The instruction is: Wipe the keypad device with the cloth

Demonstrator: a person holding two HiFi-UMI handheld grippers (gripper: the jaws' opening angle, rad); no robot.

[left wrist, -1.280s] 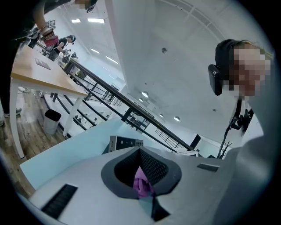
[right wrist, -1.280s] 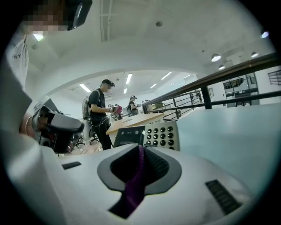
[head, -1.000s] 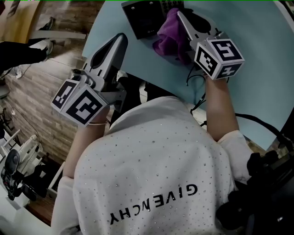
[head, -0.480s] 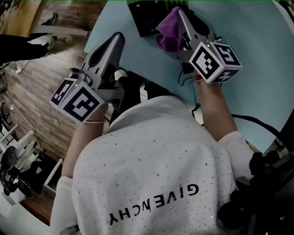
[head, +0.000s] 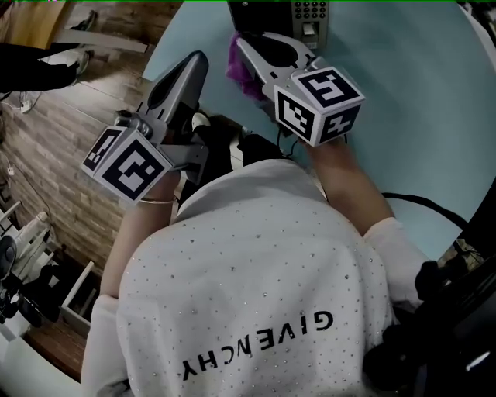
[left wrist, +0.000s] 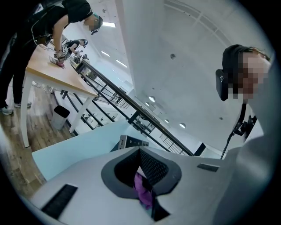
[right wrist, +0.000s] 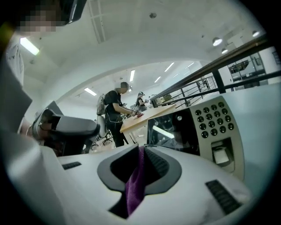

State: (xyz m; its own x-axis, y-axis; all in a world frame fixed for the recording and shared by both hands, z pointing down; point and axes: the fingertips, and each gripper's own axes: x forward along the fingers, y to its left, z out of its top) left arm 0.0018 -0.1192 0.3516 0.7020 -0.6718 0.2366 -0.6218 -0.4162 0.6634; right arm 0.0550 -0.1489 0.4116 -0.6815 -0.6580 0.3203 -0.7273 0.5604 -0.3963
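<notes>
Right tool (head: 244, 45) pinches the purple cloth (head: 239, 68) just near of the keypad (head: 311, 17); left tool (head: 192, 63), pressed together, is over the desk's (head: 411, 116) left edge.

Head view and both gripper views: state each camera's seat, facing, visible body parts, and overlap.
Head view: on the person's head, steeply down; white shirt, forearms, left gripper, right gripper, light-blue round table.
Left gripper view: on that gripper, along its tongs across the table; shirt at right.
Right gripper view: on that gripper, along tongs shut on the purple cloth, towards the grey keypad device.
Head and right gripper views share cloth, device.
</notes>
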